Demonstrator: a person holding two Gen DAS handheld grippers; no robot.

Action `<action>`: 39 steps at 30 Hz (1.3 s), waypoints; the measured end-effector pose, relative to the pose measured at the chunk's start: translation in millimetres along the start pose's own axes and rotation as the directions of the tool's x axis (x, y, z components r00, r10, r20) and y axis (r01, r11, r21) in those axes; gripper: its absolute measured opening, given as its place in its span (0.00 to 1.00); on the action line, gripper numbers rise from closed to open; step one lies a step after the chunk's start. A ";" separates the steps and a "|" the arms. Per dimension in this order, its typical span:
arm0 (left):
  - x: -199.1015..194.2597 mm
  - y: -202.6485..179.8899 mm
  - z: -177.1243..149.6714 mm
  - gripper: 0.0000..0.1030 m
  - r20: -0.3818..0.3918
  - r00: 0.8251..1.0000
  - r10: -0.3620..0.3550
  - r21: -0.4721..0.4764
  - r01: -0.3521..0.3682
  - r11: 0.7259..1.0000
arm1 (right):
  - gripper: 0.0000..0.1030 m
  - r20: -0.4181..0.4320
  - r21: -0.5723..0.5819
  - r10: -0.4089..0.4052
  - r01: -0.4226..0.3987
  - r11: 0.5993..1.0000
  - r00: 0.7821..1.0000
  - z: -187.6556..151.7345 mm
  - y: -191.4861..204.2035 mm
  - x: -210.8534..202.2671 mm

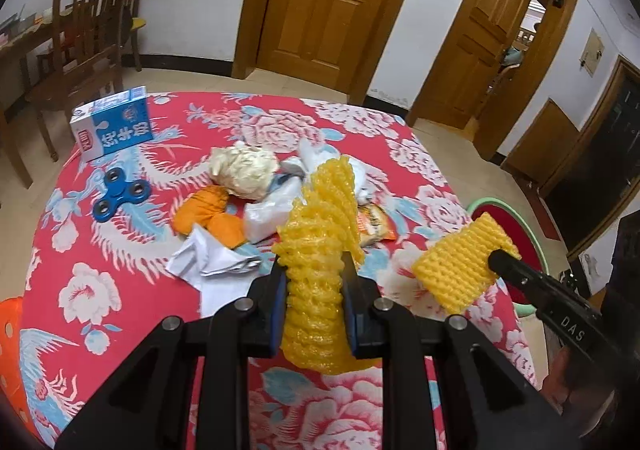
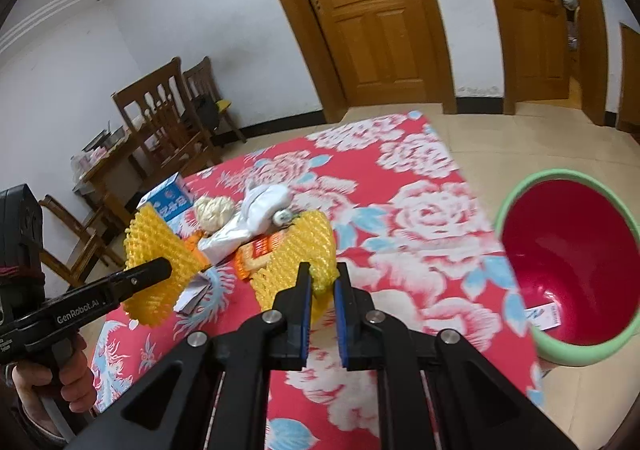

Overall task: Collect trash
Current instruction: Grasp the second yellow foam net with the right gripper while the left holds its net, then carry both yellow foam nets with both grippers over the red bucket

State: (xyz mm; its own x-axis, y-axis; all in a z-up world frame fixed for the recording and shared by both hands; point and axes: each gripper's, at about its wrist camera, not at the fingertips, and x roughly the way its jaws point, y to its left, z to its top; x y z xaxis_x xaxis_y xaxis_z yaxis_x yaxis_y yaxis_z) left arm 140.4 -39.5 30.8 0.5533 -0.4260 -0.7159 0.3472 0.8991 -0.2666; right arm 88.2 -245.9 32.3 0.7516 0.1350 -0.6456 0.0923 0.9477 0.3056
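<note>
Trash lies heaped mid-table on the red floral cloth; the green-rimmed bin stands beside the table's right edge. Each gripper has closed on a yellow foam net: the left gripper pinches a long foam net, the right gripper a smaller foam net. Carrying seems underway; next, swing both over the bin and release.

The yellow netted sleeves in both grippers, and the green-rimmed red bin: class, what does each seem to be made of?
Yellow netted sleeve in the left gripper and sleeve in the right gripper: likely soft foam mesh, matte, with an open lattice. Green-rimmed red bin: probably moulded plastic, its smooth inside glossy.
</note>
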 end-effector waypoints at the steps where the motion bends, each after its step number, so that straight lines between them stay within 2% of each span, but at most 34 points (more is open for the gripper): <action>1: 0.6 -2.6 0.1 0.23 -0.003 1.000 -0.003 0.003 0.003 1.000 | 0.12 0.006 0.002 -0.008 0.007 1.000 1.000 0.4 -2.3 -3.8; 19: 36.0 -92.8 7.6 0.23 -0.070 0.991 -0.111 0.138 0.120 0.983 | 0.12 0.093 0.096 -0.173 0.164 0.982 0.981 4.7 -70.4 -54.7; 39: 93.7 -200.5 5.6 0.23 -0.180 0.962 -0.204 0.279 0.249 0.927 | 0.12 0.069 0.241 -0.313 0.289 0.927 0.947 -3.3 -163.8 -70.8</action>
State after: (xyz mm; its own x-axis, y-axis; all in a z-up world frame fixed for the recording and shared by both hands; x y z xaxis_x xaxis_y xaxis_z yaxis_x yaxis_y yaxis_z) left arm 126.8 -260.2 20.7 0.3253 -0.5754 -0.7504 0.6713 0.6994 -0.2453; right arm 17.7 -409.8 25.7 0.7279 -0.1890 -0.6591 0.4599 0.8476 0.2648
